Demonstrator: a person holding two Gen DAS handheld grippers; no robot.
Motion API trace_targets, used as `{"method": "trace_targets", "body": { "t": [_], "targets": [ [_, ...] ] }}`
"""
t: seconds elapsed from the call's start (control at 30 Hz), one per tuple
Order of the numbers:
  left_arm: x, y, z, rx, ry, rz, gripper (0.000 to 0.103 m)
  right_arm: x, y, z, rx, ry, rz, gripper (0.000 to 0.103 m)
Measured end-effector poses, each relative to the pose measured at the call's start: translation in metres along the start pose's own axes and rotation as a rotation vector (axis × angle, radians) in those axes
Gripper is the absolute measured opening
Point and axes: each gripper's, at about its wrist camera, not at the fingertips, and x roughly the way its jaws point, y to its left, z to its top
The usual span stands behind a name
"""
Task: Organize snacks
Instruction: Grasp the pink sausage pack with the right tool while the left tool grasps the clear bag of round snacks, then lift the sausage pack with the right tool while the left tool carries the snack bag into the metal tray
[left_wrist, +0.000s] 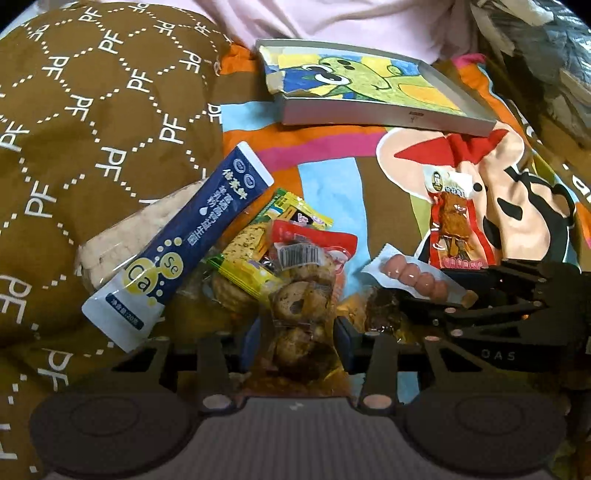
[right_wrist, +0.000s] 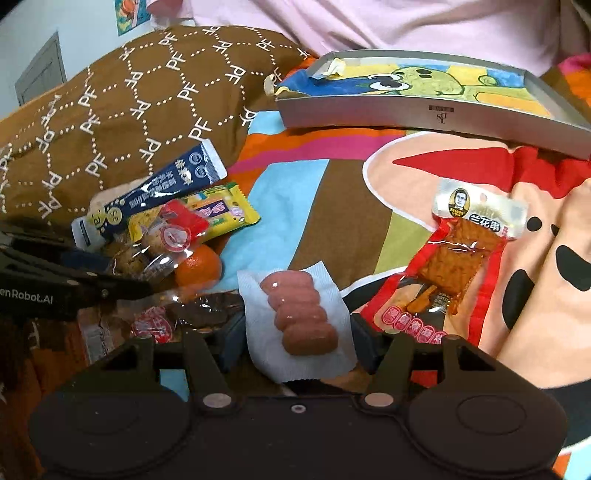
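Clamped between the blue pads of the left gripper (left_wrist: 300, 345) is a clear pack of braised eggs (left_wrist: 301, 302), brown and glossy, its red-labelled top tilted away toward the pile. Over on the other side, the right gripper (right_wrist: 297, 338) is seen pinching a white-edged pack of pink sausage (right_wrist: 299, 314), the linked sausage lined up along the fingers and held just above the bedding. Both packs are gripped at the sides, the jaws pressed in against the wrapping. Behind the eggs, a heap of snacks is spread out: a dark blue powder sachet (left_wrist: 184, 251) marked Ca and Se is laid slanting over a pale rice cracker (left_wrist: 136, 240), and a yellow-green biscuit wrapper (left_wrist: 258, 243) is wedged beside it. A small orange (right_wrist: 199, 266) is glimpsed from the right wrist view, tucked under the heap's near edge. Off to the right, well apart from the pile, a red pack of spiced tofu skewer (right_wrist: 458, 258) is left lying flat on the cartoon-printed blanket (right_wrist: 332, 192). Farther back, a shallow grey box (right_wrist: 424, 107) lined with a green cartoon drawing is set on the blanket, nothing seen inside it. A brown quilt (left_wrist: 92, 129) patterned with PF letters is bunched up at the left.
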Motion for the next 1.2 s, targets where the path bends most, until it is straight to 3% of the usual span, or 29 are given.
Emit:
{"method": "trace_targets", "body": {
  "t": [0.27, 0.6, 0.9, 1.2],
  "targets": [
    [0.009, 0.006, -0.001, -0.023, 0.031, -0.028, 0.046, 0.016, 0.0, 0.009, 0.031, 0.034, -0.004, 0.065],
    [0.006, 0.008, -0.002, -0.085, 0.031, -0.048, 0.041, 0.001, 0.019, -0.004, -0.004, -0.012, -0.095, 0.056],
    [-0.005, 0.004, -0.005, -0.112, 0.004, -0.076, 0.041, -0.016, 0.052, -0.017, -0.192, -0.058, -0.252, 0.055],
    [-0.018, -0.01, -0.011, -0.082, -0.055, -0.082, 0.041, -0.033, 0.065, -0.024, -0.288, -0.147, -0.342, 0.055]
  ]
}}
